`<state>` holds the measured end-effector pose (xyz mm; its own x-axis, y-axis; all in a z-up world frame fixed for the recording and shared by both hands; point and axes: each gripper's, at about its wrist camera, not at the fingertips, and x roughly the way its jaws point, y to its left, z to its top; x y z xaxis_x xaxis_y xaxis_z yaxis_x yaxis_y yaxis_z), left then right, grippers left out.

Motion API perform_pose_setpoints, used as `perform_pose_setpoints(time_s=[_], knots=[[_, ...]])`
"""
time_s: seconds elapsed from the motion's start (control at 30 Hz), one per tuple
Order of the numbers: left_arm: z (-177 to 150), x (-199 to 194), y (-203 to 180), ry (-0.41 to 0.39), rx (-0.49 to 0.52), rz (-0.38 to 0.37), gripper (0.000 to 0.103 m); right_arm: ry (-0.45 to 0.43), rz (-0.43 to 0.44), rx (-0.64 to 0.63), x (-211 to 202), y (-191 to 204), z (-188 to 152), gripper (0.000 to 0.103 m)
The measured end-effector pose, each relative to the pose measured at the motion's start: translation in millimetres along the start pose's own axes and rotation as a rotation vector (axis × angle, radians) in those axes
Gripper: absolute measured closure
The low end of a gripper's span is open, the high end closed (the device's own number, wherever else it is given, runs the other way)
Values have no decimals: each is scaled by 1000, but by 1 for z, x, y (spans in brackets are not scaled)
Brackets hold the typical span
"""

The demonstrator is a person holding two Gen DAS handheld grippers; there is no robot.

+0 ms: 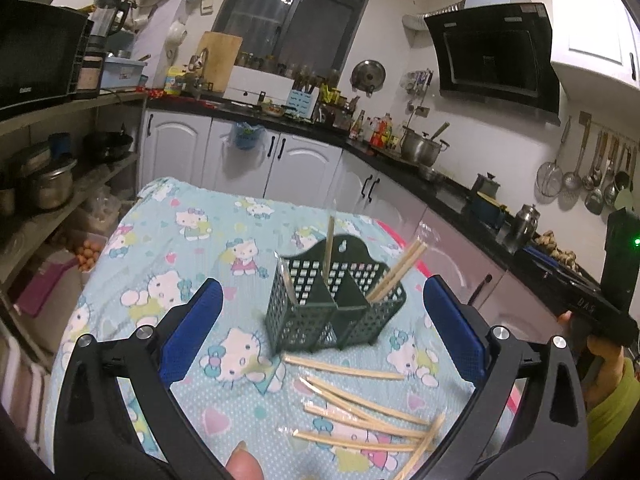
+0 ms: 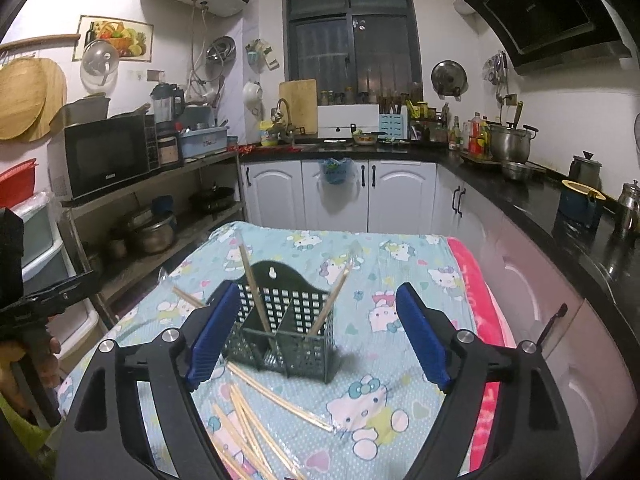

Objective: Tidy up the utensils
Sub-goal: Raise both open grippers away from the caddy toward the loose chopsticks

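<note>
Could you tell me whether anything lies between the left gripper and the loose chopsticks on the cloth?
Nothing visible does. The left gripper has its jaws open and empty, and the loose chopsticks lie bare on the cloth just below, in front of the green holder.

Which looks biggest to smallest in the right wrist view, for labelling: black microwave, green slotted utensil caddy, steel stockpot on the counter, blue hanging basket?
1. Black microwave
2. Green slotted utensil caddy, though nearness to the camera inflates it
3. Steel stockpot
4. Blue hanging basket, close to the stockpot in apparent size
</note>
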<state>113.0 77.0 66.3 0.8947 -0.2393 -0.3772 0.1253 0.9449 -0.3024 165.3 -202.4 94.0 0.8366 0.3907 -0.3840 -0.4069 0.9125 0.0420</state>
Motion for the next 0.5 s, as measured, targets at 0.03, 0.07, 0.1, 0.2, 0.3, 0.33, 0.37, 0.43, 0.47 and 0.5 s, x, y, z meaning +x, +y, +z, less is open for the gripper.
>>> perform_pose_setpoints(time_s=[0.03,0.07,0.1,0.2,0.3,0.33,0.37,0.43,0.47,0.5], knots=[[-2,0,0,5,0,-4,11,3,1,0,-2,1,-2,25],[-4,0,-1,9,1,-6,11,5,4,-1,-3,2,-4,25],[-7,-1,-2,14,0,-6,11,6,4,-2,-5,4,-7,25],[-12,-2,-4,25,0,-14,11,13,7,-6,-10,8,-14,25],[-18,-4,-6,33,7,-15,11,20,10,-8,-15,11,-21,25],[-20,-5,-7,37,7,-18,11,21,12,-9,-16,13,-23,25],[-22,-5,-7,40,8,-19,11,23,12,-10,-17,15,-24,25],[-26,-6,-8,47,10,-19,11,27,14,-14,-20,17,-28,25],[-27,-6,-9,49,10,-20,11,31,17,-16,-21,18,-30,25],[-29,-6,-9,54,10,-22,11,34,16,-18,-22,20,-30,25]])
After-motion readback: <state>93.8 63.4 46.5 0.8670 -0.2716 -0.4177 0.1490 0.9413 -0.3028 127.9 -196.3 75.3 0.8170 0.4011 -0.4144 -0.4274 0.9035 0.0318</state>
